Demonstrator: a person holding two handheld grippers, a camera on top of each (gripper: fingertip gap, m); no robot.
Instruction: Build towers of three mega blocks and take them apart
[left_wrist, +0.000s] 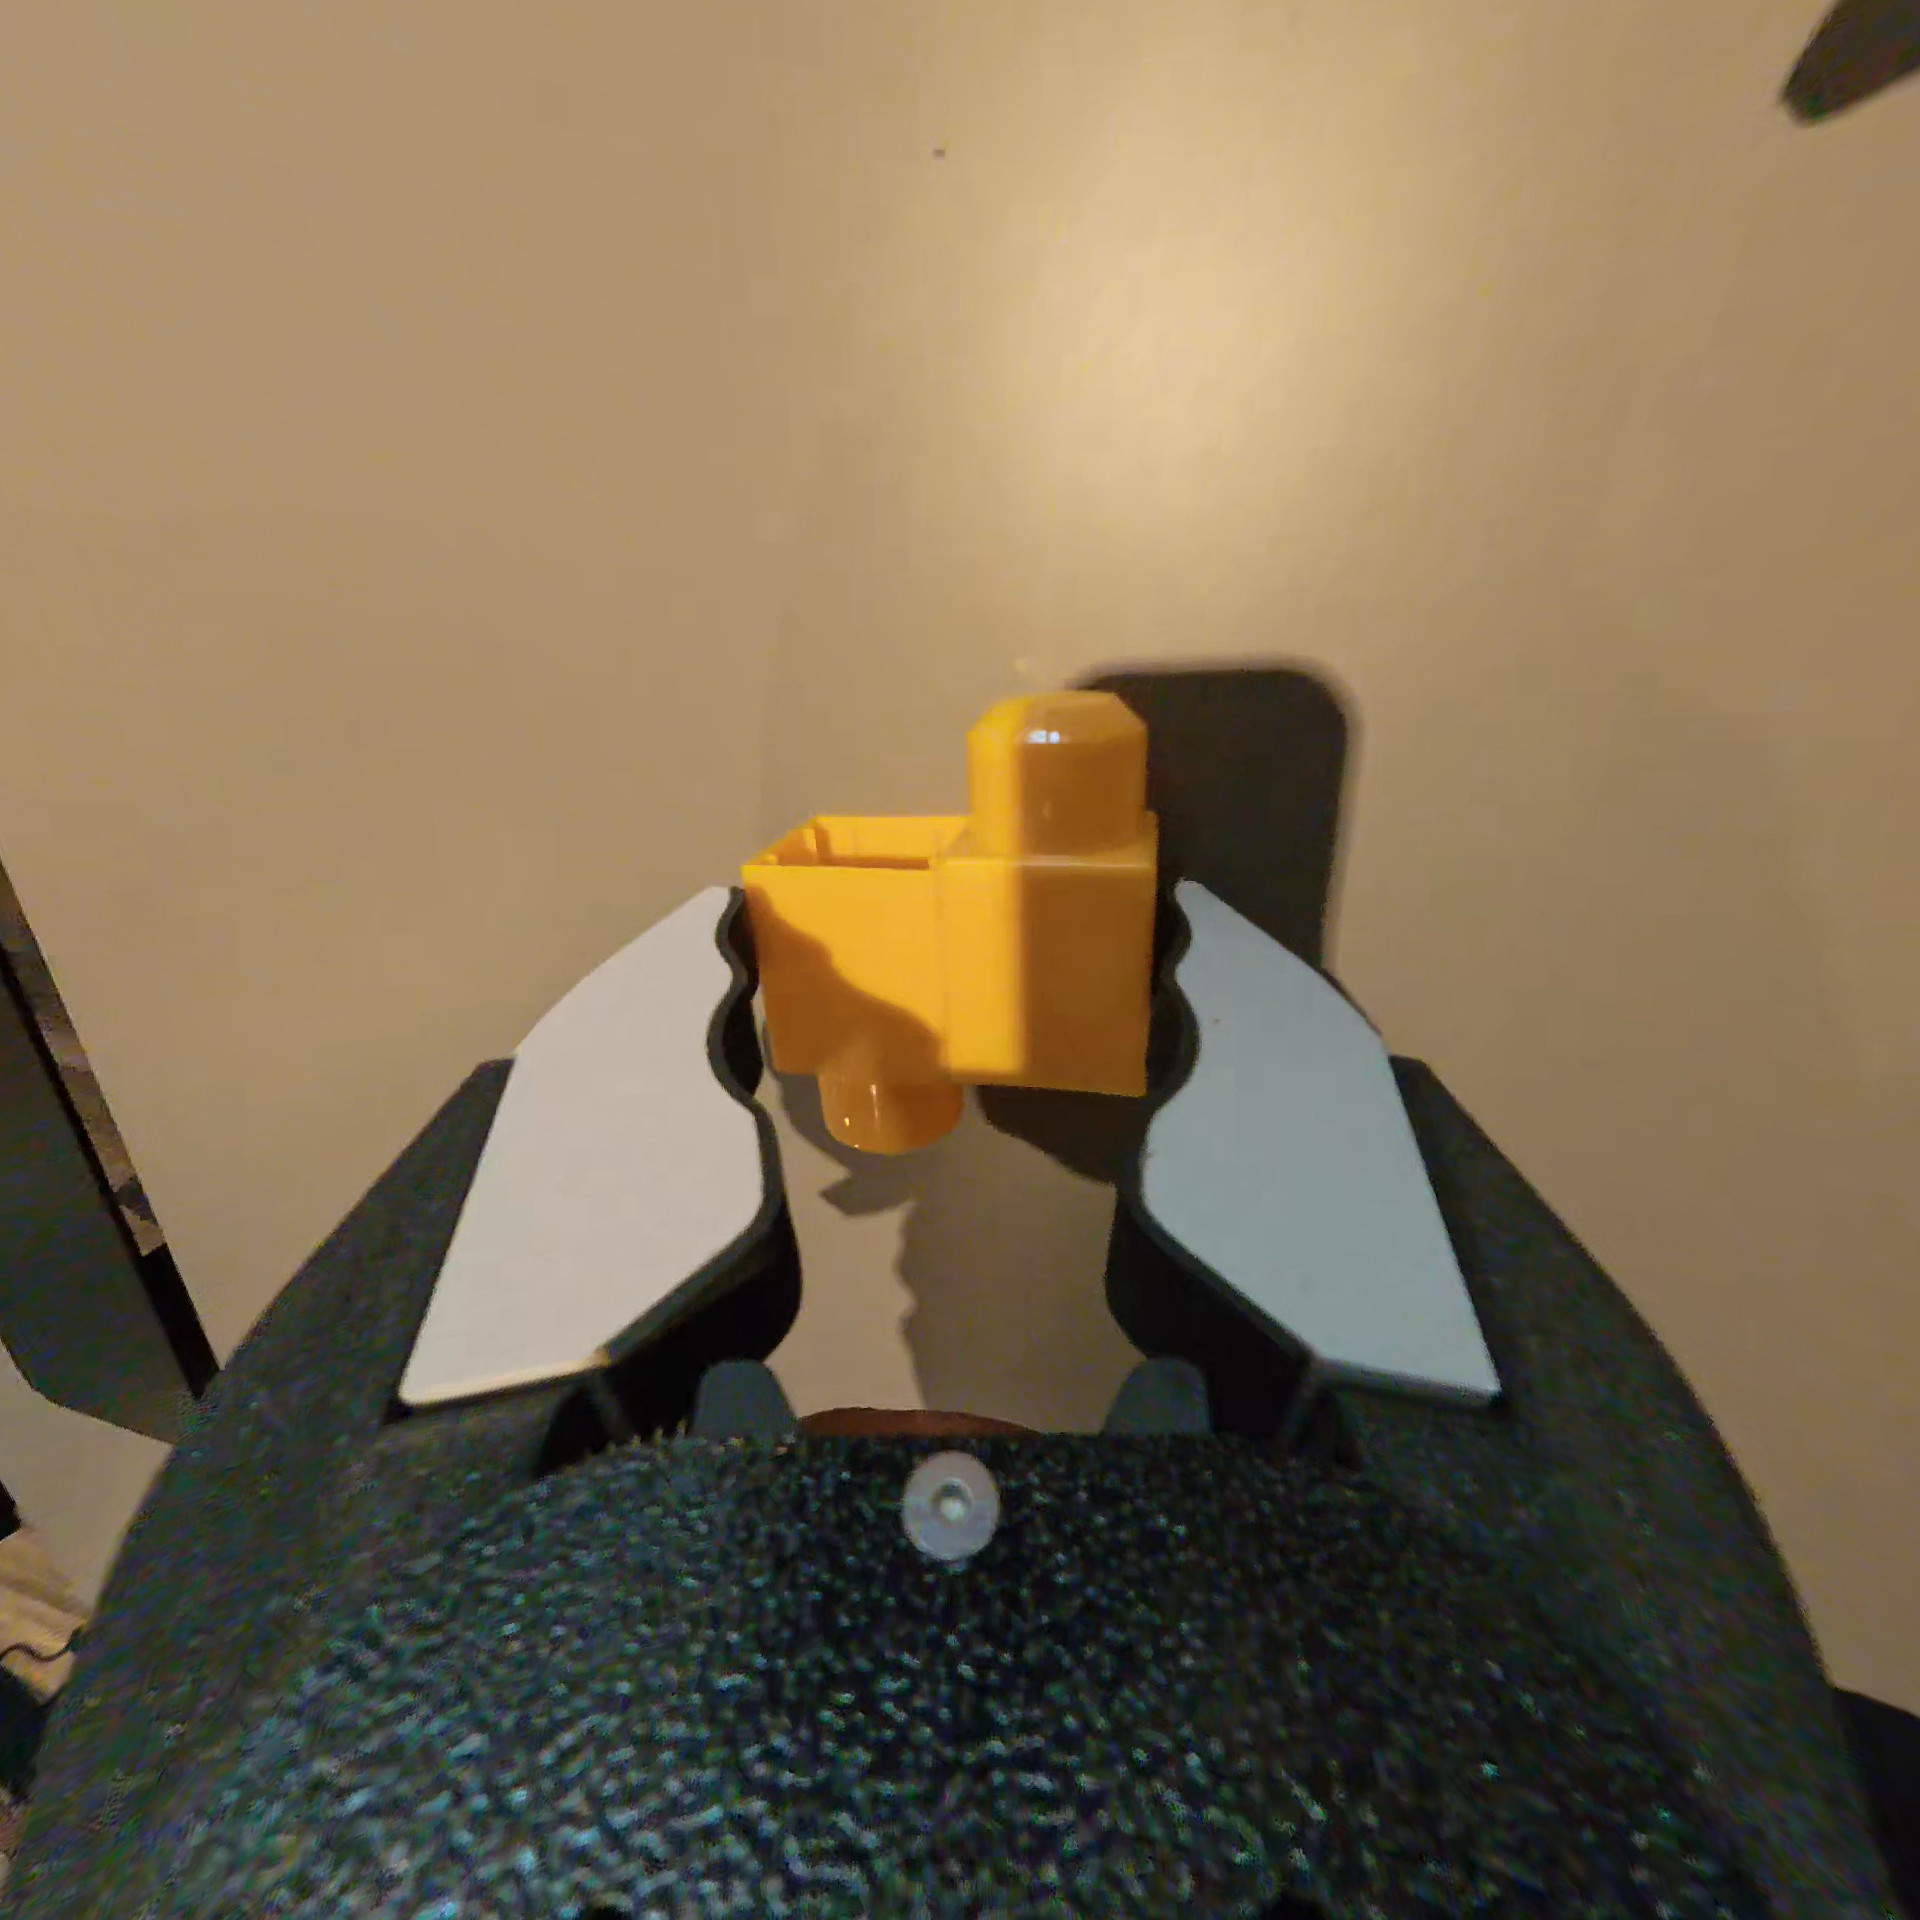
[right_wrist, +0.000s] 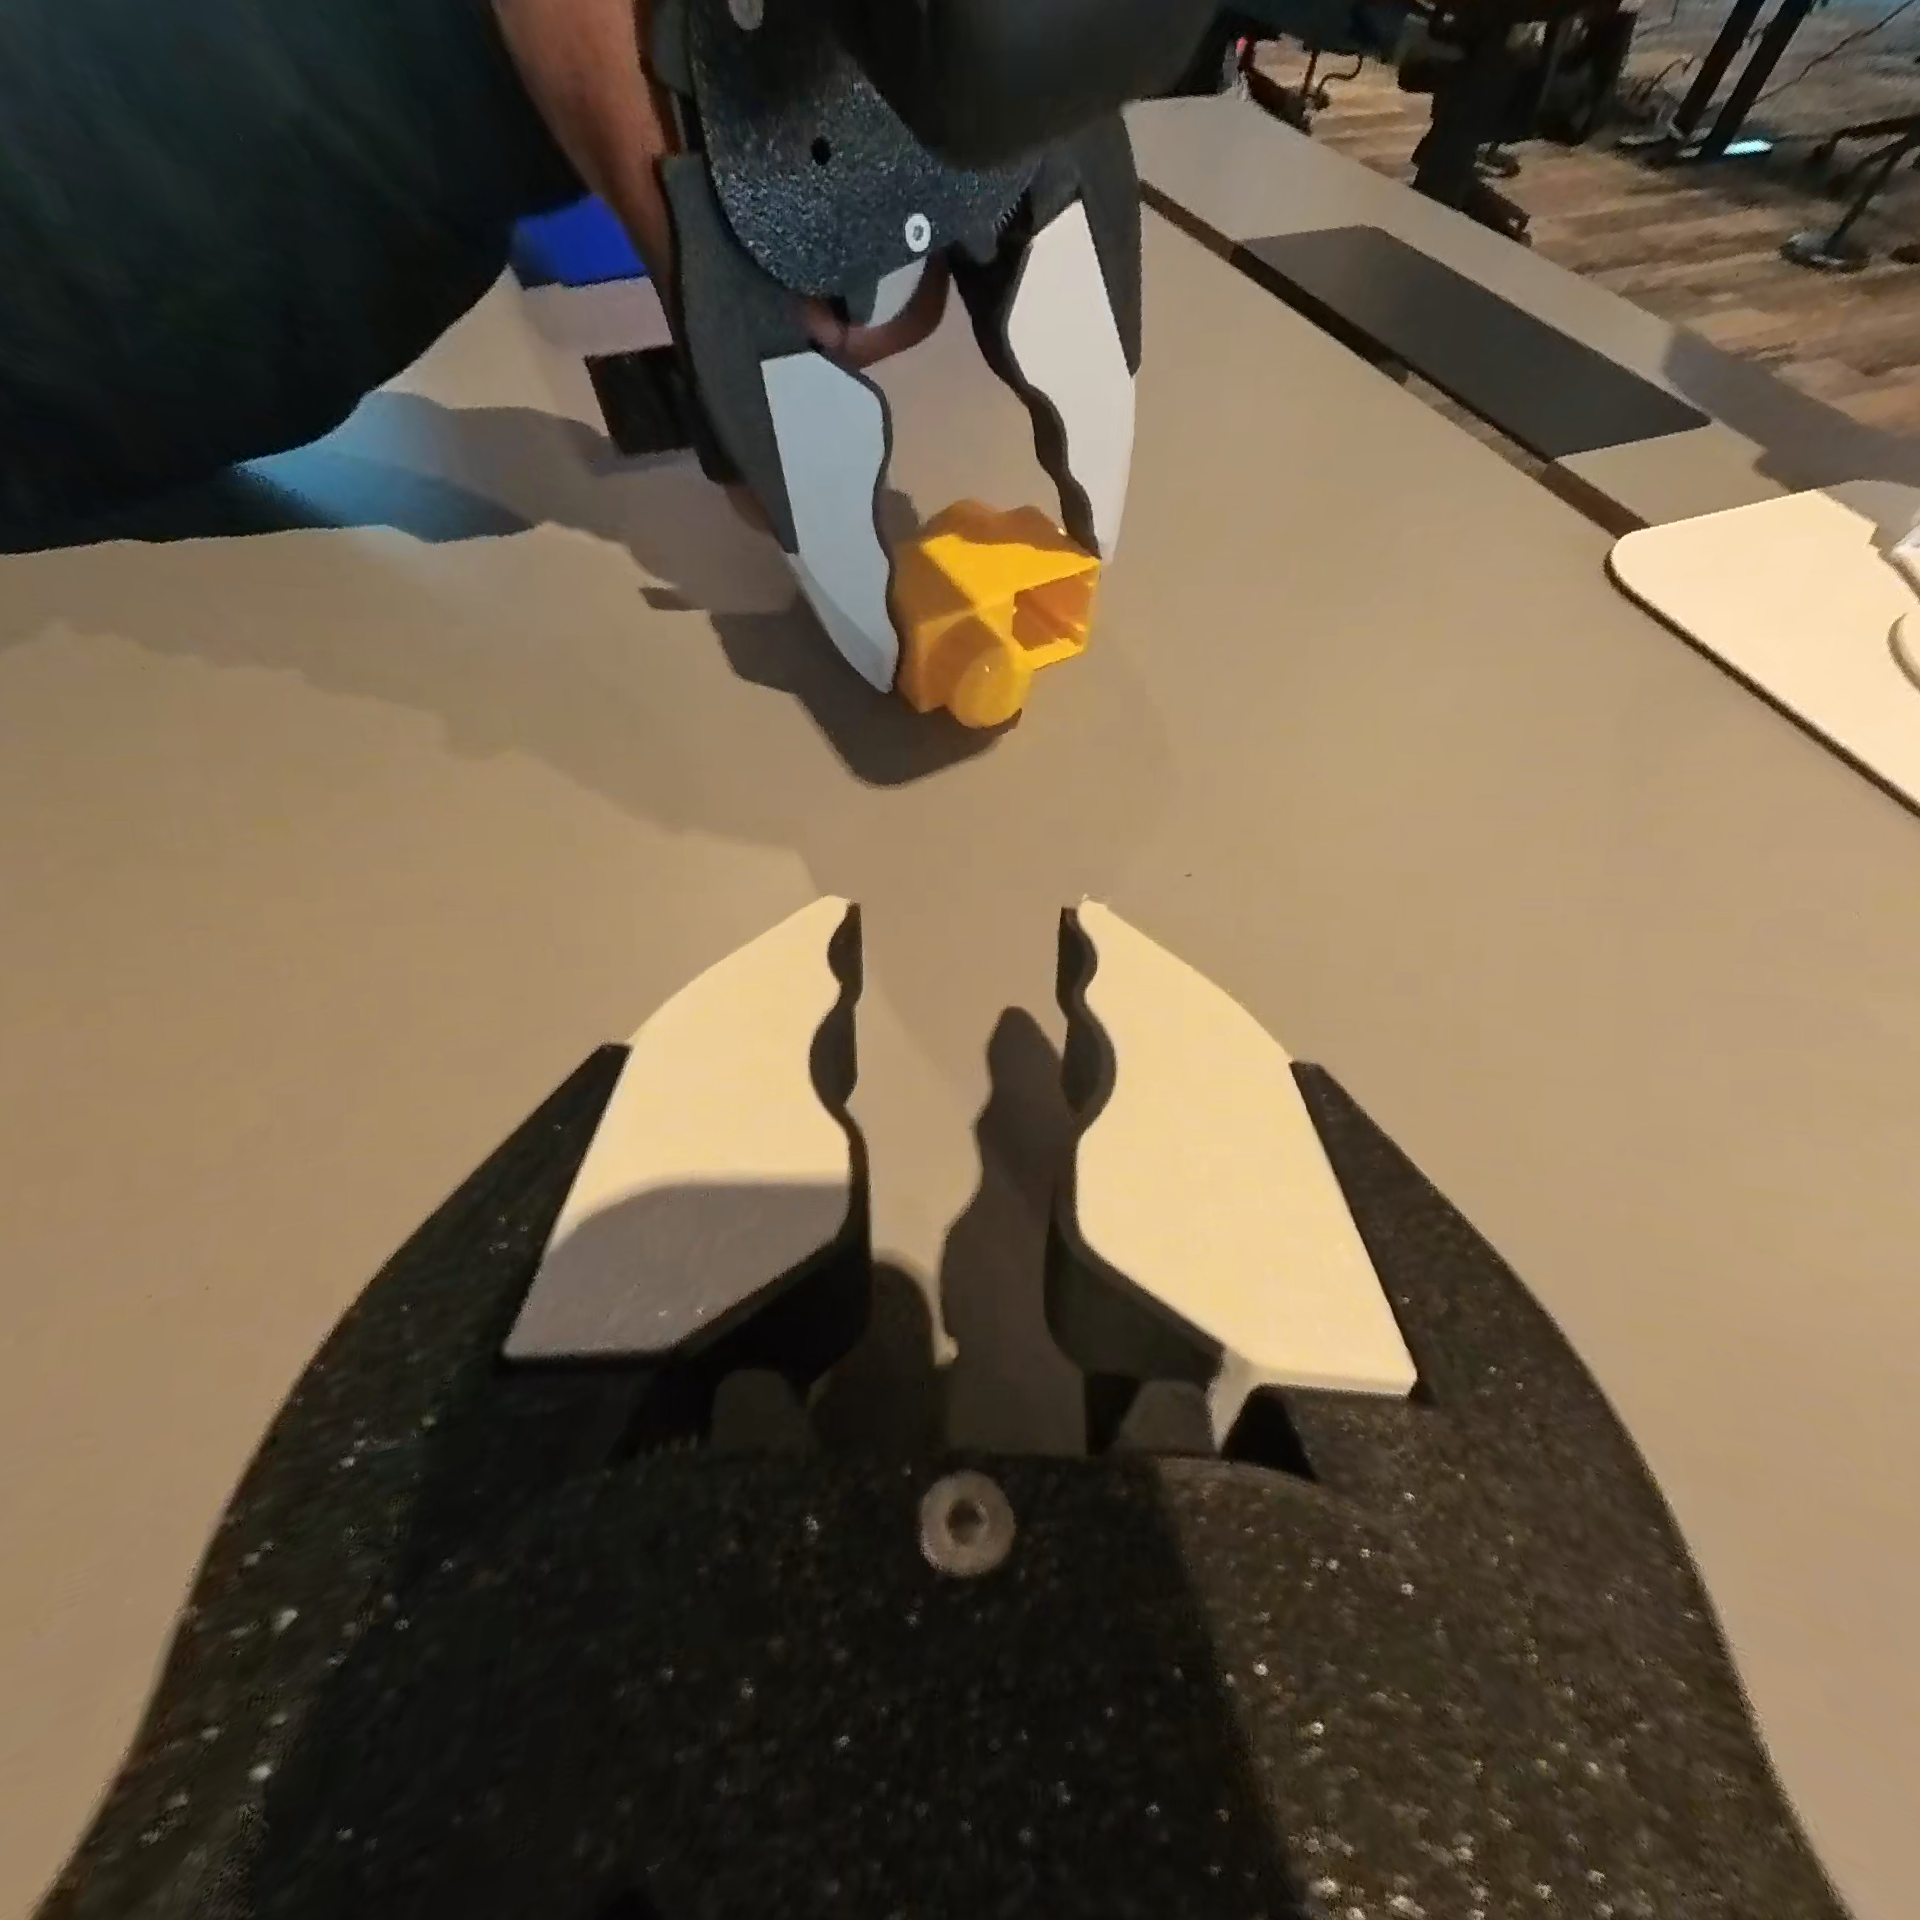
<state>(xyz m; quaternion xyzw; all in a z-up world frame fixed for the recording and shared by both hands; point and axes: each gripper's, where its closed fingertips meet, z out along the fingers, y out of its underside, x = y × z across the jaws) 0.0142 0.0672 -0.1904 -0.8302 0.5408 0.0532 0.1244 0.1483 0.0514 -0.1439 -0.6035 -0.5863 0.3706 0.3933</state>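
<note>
left gripper (left_wrist: 951, 987) straddles two yellow blocks (left_wrist: 951, 961) lying side by side on the tan table (right_wrist: 312, 935), fingers touching but maybe not pinching, right gripper (right_wrist: 961, 925) spread and empty nearby, so squeeze squarely before lifting

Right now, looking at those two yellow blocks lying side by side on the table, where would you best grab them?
By the flat outer side walls of the yellow blocks, coming from above, as the left gripper does. Their studs point opposite ways along the table, so those ends are rounded and awkward.
</note>
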